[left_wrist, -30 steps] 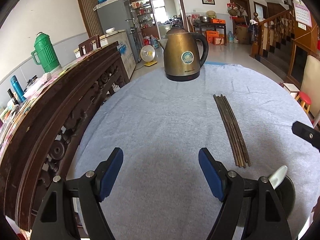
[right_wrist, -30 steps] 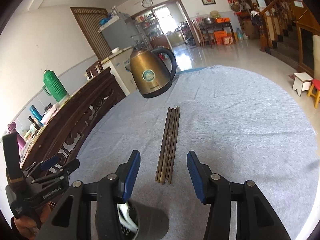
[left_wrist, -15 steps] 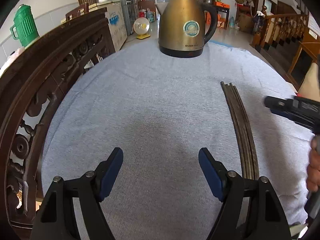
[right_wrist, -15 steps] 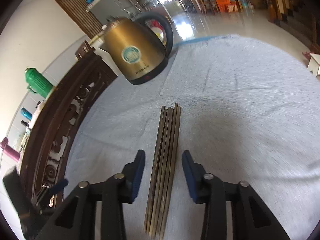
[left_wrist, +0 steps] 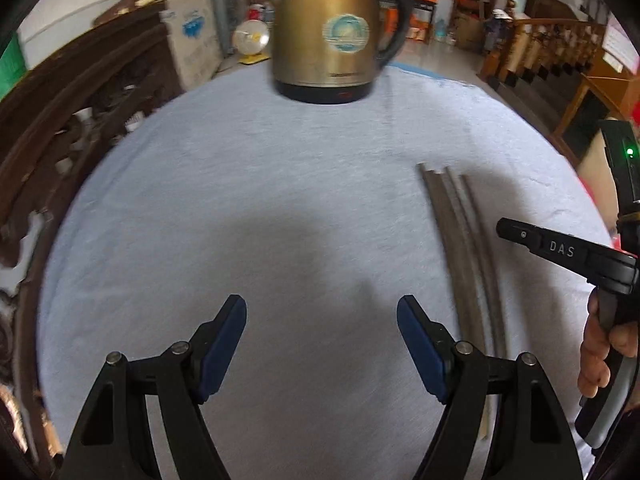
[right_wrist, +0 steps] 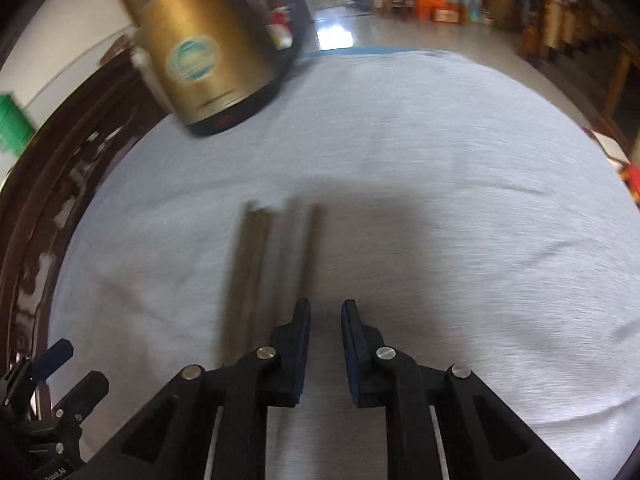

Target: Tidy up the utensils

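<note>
A bundle of several dark chopsticks (left_wrist: 464, 264) lies lengthwise on the grey-blue tablecloth (left_wrist: 240, 200). My left gripper (left_wrist: 322, 340) hangs open over bare cloth, with the chopsticks just right of its right finger. In the right wrist view the chopsticks (right_wrist: 256, 272) are blurred and lie left of my right gripper (right_wrist: 325, 320). Its jaws are closing to a narrow gap, and only cloth shows between the blue pads. The right gripper's black body (left_wrist: 560, 252), held by a hand (left_wrist: 600, 352), shows at the right of the left wrist view.
A bronze electric kettle (left_wrist: 332, 32) stands at the far side of the table (right_wrist: 440, 140). A dark carved wooden rail (left_wrist: 60, 120) curves along the left edge. The left gripper's body (right_wrist: 52, 400) sits at the lower left of the right wrist view.
Both grippers have sunk toward the cloth and tipped downward. The right jaws have narrowed a lot, and the chopsticks that lay between them now lie to their left.
</note>
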A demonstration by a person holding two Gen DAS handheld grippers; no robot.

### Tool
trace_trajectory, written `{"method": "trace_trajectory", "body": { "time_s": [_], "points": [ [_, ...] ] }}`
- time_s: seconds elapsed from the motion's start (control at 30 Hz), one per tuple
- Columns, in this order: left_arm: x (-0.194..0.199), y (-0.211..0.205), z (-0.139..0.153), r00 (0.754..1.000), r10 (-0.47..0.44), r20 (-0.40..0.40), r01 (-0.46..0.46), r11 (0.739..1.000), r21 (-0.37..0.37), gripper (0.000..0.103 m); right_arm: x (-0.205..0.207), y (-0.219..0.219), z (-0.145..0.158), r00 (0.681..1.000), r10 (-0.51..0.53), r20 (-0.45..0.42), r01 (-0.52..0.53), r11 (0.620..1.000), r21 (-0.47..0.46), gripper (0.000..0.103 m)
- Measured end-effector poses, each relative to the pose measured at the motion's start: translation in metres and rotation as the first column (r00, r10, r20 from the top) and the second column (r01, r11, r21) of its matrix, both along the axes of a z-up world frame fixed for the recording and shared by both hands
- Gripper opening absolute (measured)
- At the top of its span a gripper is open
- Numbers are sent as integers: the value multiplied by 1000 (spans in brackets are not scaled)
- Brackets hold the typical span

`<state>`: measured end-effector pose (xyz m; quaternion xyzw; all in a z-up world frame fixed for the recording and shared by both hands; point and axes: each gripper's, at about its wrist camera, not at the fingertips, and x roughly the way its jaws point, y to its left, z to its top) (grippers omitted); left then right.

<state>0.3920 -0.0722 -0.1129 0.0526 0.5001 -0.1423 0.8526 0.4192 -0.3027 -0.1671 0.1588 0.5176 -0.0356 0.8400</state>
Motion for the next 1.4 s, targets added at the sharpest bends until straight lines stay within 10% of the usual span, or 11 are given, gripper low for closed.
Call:
{"method": "trace_trajectory", "body": {
  "time_s": [0.6, 0.87, 1.03, 1.4],
  "points": [
    [51, -69, -30, 998, -57, -1, 56, 997, -56, 80, 17, -24, -2, 999, -16, 52, 5, 980, 197, 21],
    [70, -49, -34, 999, -29, 16, 29, 999, 42, 79, 18, -30, -3, 998, -26, 54, 14, 980, 200, 20],
    [74, -26, -28, 1000, -15, -19, 15, 999, -34, 77, 27, -23, -3, 999, -8, 51, -2, 980, 199, 20],
    [83, -62, -29, 998, -66, -20, 65, 997, -28, 71, 58, 13, -6, 997, 57, -43, -59, 998, -32, 13]
  ]
}}
